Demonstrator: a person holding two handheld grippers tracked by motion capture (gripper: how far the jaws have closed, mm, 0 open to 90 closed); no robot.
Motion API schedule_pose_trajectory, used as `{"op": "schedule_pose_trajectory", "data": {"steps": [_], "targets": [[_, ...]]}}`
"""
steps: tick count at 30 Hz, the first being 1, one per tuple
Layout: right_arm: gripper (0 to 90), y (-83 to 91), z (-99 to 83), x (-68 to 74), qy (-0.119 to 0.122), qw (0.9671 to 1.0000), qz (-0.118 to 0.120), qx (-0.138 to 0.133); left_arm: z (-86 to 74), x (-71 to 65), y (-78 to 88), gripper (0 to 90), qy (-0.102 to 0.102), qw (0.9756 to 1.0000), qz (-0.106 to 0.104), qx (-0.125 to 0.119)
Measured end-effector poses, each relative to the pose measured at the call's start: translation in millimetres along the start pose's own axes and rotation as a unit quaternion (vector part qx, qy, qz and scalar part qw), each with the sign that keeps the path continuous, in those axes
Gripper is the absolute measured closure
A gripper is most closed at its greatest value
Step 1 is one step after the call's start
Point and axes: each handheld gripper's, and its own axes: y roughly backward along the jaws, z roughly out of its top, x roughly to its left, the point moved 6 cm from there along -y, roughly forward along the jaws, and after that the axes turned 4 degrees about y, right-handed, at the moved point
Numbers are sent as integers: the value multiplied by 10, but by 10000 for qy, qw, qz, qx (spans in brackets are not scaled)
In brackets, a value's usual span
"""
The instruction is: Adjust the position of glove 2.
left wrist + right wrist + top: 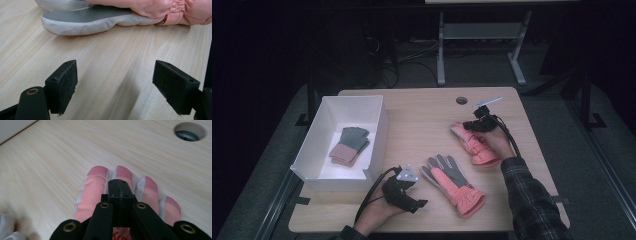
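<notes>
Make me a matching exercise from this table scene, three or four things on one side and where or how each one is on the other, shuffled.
Things:
1. left tongs
2. right tongs
3. knit gloves
4. palm-up glove

States:
A. inside the white box
B. shut, over the other pink glove
C. open, nothing between the jaws
D. flat on the table, grey palm showing

Pairs: 1-C, 2-B, 3-A, 4-D

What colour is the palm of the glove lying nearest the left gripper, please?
Grey, edged in white, on the salmon-pink glove; the left gripper view shows it best.
</notes>
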Motion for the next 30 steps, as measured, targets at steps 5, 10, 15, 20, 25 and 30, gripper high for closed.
{"op": "schedule_pose_trajectory", "data": {"steps": [5, 10, 15, 20, 25, 30], "targets": [[899, 52, 29, 94, 105, 9999, 44, 19, -8, -2, 10, 197, 48, 10000, 2, 2], [713, 360, 2, 48, -43, 9999, -108, 72, -13, 23, 18, 197, -5, 10000, 13, 23], [577, 516, -215, 52, -135, 9995, 2, 277, -15, 22, 18, 197, 2, 10000, 34, -19], [481, 505, -385, 75, -257, 9985, 201, 428, -21, 43, 23, 197, 20, 10000, 60, -7], [413, 413, -485, 91, -243, 9977, 241, 591, -23, 46, 14, 197, 13, 10000, 54, 4], [372, 319, -523, 106, -211, 9964, 100, 820, -33, 46, 12, 197, -22, 10000, 63, 40]]}}
